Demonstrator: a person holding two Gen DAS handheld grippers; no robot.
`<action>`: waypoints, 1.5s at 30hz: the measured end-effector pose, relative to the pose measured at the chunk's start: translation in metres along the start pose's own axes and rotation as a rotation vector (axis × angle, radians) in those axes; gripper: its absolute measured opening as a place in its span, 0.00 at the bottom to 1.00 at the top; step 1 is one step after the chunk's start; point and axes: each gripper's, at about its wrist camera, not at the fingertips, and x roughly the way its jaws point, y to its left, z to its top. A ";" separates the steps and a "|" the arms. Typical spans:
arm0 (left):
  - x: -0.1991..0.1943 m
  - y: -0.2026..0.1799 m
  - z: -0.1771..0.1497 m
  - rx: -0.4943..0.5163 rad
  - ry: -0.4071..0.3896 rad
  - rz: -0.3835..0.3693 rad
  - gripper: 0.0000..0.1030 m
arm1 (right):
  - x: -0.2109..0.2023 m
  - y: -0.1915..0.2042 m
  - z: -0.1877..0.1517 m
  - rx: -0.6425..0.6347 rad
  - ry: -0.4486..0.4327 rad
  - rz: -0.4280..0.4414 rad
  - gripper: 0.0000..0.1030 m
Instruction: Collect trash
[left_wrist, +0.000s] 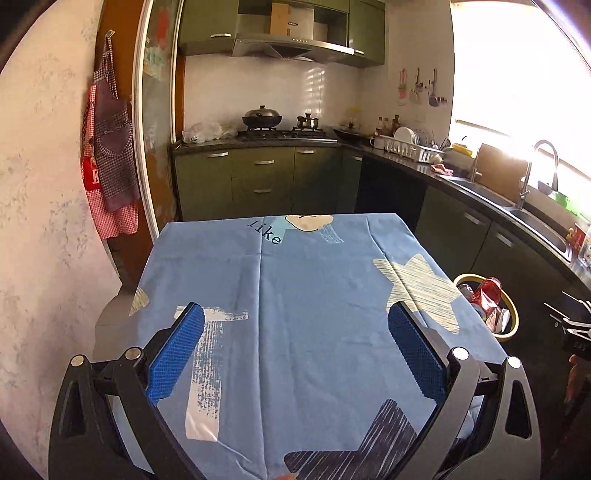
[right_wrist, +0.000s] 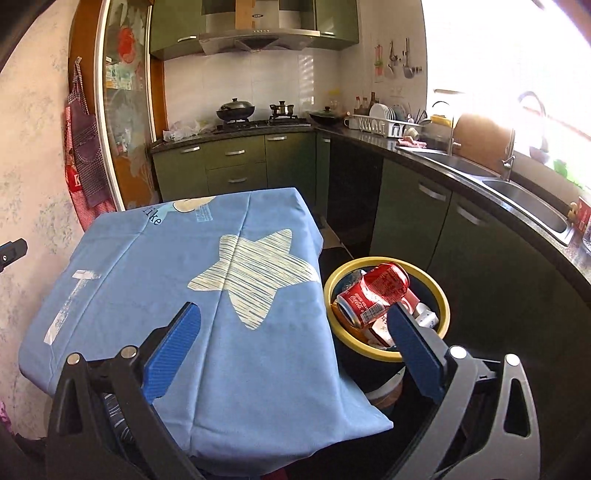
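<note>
The left gripper (left_wrist: 295, 325) hangs over the desk (left_wrist: 295, 288) with its blue tablecloth, its fingers (left_wrist: 177, 350) spread wide with nothing between them. The right gripper (right_wrist: 291, 325) is just as wide and empty, above the desk's right edge. Beside that edge stands the yellow-rimmed bin (right_wrist: 441, 291), holding a red can (right_wrist: 373, 291) on other trash.

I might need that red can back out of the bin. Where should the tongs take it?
Grip the red can across its round middle, coming from above. It lies tilted on top of the other trash in the yellow-rimmed bin, side exposed, ends slanted.
</note>
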 end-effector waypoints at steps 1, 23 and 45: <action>-0.006 0.000 0.000 -0.004 -0.009 0.000 0.95 | -0.004 0.001 -0.001 0.001 -0.008 0.001 0.93; -0.057 -0.005 -0.007 0.013 -0.077 0.018 0.95 | -0.026 0.008 -0.004 -0.015 -0.059 0.019 0.93; -0.048 -0.011 -0.009 0.030 -0.057 -0.001 0.95 | -0.026 0.003 -0.005 -0.005 -0.061 0.014 0.93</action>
